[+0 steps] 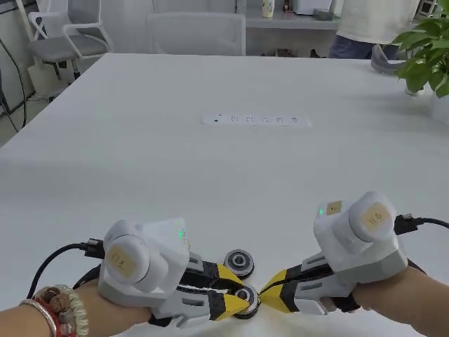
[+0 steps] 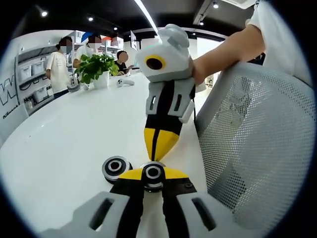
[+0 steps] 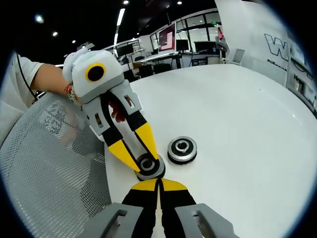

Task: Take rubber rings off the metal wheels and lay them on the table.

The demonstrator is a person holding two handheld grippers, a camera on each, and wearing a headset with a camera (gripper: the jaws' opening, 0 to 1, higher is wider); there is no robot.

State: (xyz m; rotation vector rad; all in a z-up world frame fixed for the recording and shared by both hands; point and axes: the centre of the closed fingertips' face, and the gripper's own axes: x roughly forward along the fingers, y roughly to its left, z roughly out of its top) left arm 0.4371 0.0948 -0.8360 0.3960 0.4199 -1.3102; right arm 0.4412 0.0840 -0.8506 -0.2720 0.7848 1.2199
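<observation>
A metal wheel (image 1: 245, 302) with a black rubber ring sits between the yellow fingers of my left gripper (image 2: 153, 174), which is shut on it just above the table near the front edge. My right gripper (image 3: 158, 182) points at it from the opposite side. Its jaws are pressed together on the black rim of that wheel (image 3: 150, 166). In the head view the left gripper (image 1: 242, 300) and right gripper (image 1: 264, 291) meet tip to tip. A second wheel (image 1: 239, 261) with its ring on lies flat on the table just beyond them; this second wheel (image 2: 116, 167) (image 3: 182, 148) is untouched.
The white table (image 1: 210, 168) stretches far ahead with a flat power strip (image 1: 255, 119) at its middle. A potted plant (image 1: 424, 56) stands at the far right. A mesh chair back (image 2: 247, 139) is close behind the table's near edge. People stand beyond the plant (image 2: 96, 67).
</observation>
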